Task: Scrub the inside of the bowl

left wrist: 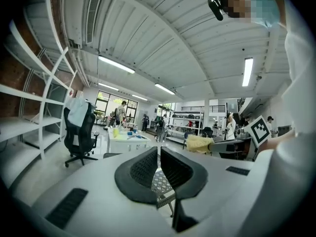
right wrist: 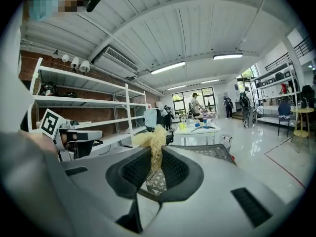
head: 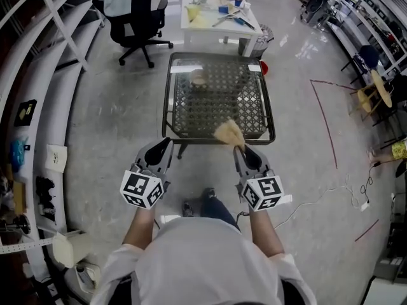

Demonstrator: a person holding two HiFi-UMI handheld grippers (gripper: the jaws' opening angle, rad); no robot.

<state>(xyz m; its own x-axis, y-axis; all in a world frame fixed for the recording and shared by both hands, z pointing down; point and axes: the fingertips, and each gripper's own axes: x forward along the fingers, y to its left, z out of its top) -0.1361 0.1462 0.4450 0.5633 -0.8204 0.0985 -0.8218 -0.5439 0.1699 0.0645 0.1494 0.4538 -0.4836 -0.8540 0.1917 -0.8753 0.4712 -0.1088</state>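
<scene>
Wide workshop hall: glossy grey concrete floor (head: 108, 126), white shelving (head: 38, 56) curving along 9 o'clock, a black office chair (head: 137, 21) at 11 o'clock, a cluttered white table (head: 216, 18) at 12 o'clock, a thin red line (head: 324, 124) on the floor at 3 o'clock. At centre, a low dark-framed table (head: 216, 100) with a lattice top.

On its far part, toward 12 o'clock, the bowl (head: 199, 77): pale, upright, well apart from both grippers.

Right gripper (head: 240, 148) clamped on the thin stem of a straw-coloured scrubber (head: 229, 132). Long axis from the jaws at 5 o'clock to the frayed head at 11 o'clock, so pointing toward the table, head over its near edge. In the right gripper view, stem upright between the pads (right wrist: 175, 169), tuft fanned out above them.

Left gripper (head: 166, 142) with jaws drawn together on nothing, held above the floor off the table's near left corner, at 7 o'clock of the lattice.
</scene>
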